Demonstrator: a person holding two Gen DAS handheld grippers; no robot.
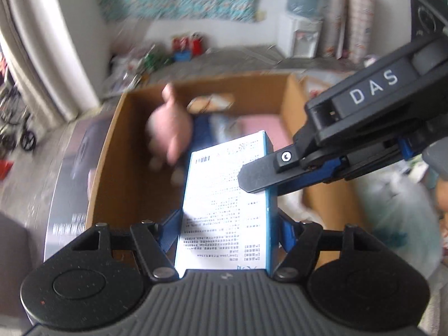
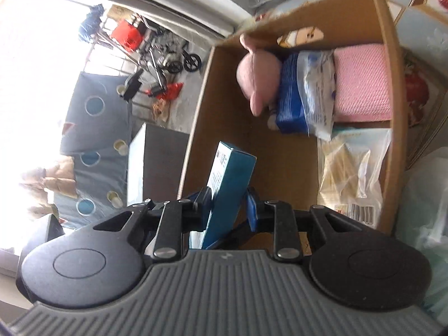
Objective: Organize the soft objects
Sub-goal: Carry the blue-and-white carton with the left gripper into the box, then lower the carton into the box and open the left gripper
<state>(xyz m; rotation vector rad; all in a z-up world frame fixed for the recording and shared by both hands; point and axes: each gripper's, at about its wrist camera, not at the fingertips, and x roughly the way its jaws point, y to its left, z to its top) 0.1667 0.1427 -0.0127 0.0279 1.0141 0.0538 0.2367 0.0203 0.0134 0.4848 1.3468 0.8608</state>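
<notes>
The blue and white box [image 1: 226, 204] stands between the blue pads of the left gripper [image 1: 228, 224], which clasps it by its two narrow blue sides, the printed white face turned up toward the camera. The right gripper [image 2: 224, 207] pinches the same box [image 2: 229, 184] across its thin width, near the lower end. In the left wrist view one black finger [image 1: 257, 173] of the right gripper lies across the box's far right edge. Beyond both grippers, and below the box, sits an open cardboard carton [image 2: 196, 140]. At its far end lies a pink plush toy [image 2: 256, 79], touching a blue and clear plastic pack [image 2: 305, 98]. Just right of that pack lies a folded pink cloth [image 2: 361, 84]. Nearer the right gripper, on its right, rests a clear bag with a barcode label [image 2: 352, 173].
</notes>
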